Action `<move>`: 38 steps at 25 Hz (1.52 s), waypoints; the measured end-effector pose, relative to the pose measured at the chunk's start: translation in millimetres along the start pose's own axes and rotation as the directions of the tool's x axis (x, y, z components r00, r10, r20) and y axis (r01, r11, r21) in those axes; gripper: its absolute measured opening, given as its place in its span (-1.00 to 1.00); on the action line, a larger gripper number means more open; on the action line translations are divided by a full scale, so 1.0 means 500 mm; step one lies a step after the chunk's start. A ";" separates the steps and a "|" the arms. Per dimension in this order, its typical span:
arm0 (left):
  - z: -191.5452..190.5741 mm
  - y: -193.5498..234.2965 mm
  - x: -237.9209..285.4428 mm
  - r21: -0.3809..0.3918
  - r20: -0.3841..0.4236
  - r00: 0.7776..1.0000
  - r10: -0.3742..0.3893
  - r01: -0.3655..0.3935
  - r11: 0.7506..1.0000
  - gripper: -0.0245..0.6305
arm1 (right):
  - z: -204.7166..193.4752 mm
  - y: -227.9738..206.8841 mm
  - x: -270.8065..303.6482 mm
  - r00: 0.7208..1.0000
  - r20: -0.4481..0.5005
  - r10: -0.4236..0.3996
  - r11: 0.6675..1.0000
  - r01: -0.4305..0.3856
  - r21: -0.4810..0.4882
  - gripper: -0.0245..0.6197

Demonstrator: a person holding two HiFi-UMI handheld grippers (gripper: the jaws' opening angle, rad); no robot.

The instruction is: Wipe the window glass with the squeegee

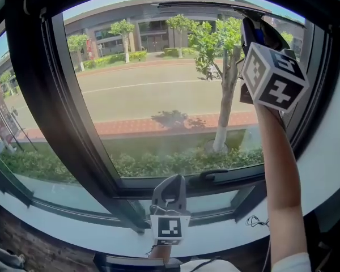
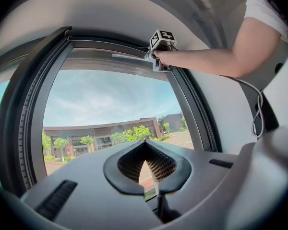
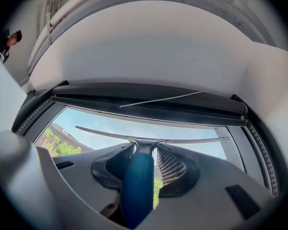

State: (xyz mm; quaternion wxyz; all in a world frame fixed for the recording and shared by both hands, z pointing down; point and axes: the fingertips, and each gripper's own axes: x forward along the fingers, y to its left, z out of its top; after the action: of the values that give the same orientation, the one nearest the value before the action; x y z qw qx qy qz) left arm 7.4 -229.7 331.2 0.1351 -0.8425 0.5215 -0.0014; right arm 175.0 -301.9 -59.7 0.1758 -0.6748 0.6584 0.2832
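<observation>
The squeegee has a blue handle (image 3: 137, 186) and a long thin blade (image 3: 153, 139). The blade lies against the window glass (image 1: 158, 95) just under the top frame, and it also shows in the head view (image 1: 198, 5) and the left gripper view (image 2: 129, 56). My right gripper (image 3: 144, 150) is shut on the blue handle, held high at the window's upper right (image 1: 250, 30) on a raised bare arm. My left gripper (image 1: 170, 181) hangs low by the bottom frame, apart from the glass. Its jaws (image 2: 144, 145) meet at the tips with nothing between them.
A thick dark mullion (image 1: 62, 123) bounds the pane on the left. A window handle (image 1: 215, 174) sits on the bottom frame above the white sill (image 1: 73, 220). A cable (image 1: 255, 222) hangs at the lower right. A dark blind housing (image 3: 149, 107) runs above the glass.
</observation>
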 end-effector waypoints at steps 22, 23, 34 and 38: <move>0.064 -0.007 0.031 0.070 0.051 0.998 -0.032 0.029 0.997 -0.92 | -0.017 -0.024 0.055 0.999 -0.035 0.014 0.998 -0.012 0.067 -0.47; 0.065 -0.007 0.030 0.067 0.053 0.998 -0.031 0.027 0.997 -0.92 | -0.017 -0.024 0.054 0.999 -0.034 0.015 0.998 -0.013 0.065 -0.47; 0.063 -0.006 0.011 0.069 0.041 0.999 -0.017 0.014 0.998 -0.92 | -0.050 -0.027 0.025 0.999 -0.046 0.023 0.999 -0.021 0.038 -0.47; 0.064 -0.013 0.007 0.067 0.045 0.999 -0.020 0.017 0.998 -0.92 | -0.071 -0.028 0.008 0.998 -0.053 0.028 0.999 -0.026 0.030 -0.47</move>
State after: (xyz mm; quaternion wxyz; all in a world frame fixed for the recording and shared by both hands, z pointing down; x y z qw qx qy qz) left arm 19.5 -222.8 301.2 0.1752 -0.8420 0.5102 -0.0009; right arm 194.1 -325.7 -36.6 0.1644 -0.6705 0.6760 0.2577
